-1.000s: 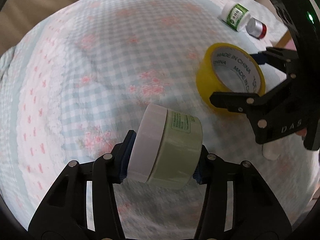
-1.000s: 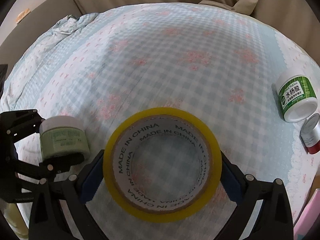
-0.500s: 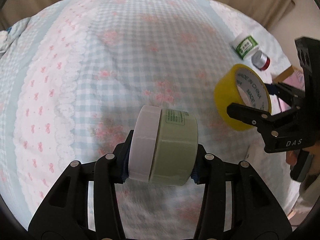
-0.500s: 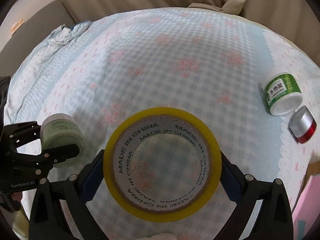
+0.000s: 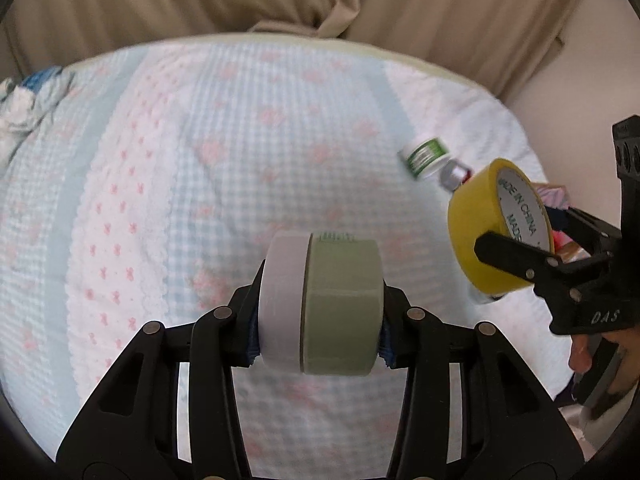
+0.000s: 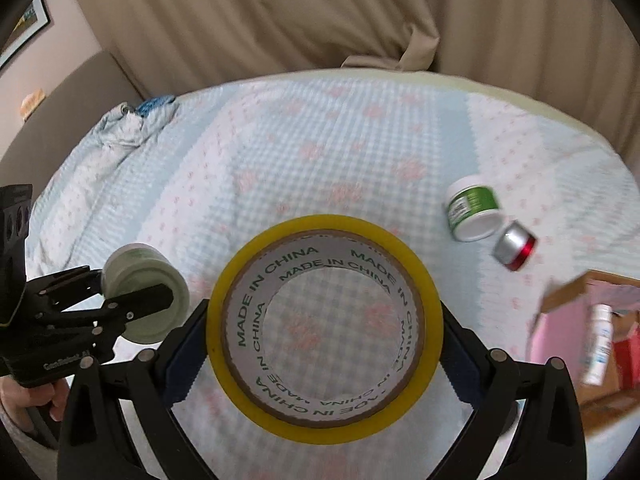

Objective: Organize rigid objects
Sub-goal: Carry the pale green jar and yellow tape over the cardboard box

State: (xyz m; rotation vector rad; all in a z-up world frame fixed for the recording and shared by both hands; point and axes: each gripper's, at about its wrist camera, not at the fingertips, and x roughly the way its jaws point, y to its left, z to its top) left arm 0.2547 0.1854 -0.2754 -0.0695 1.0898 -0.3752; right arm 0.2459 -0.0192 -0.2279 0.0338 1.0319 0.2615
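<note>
My left gripper [image 5: 320, 332] is shut on a pale green jar with a white lid [image 5: 320, 304], held on its side above the bed; it also shows in the right wrist view [image 6: 146, 292]. My right gripper [image 6: 324, 340] is shut on a yellow tape roll [image 6: 324, 416], held above the bed; the roll also shows in the left wrist view [image 5: 476, 240]. A white jar with a green label [image 6: 474, 208] and a small silver and red jar [image 6: 514, 246] lie on the bedspread at the right.
The bed has a light blue checked spread with pink flowers [image 6: 320, 160]. A cardboard box with pink lining [image 6: 588, 320] holding a white bottle [image 6: 598, 344] stands off the bed's right edge. Beige curtains [image 5: 320, 0] hang behind. Crumpled cloth [image 6: 128, 124] lies at the far left.
Both grippers have risen and pulled back with their objects, so more of the bed, the curtains and the box have come into view. Both grips are unchanged.
</note>
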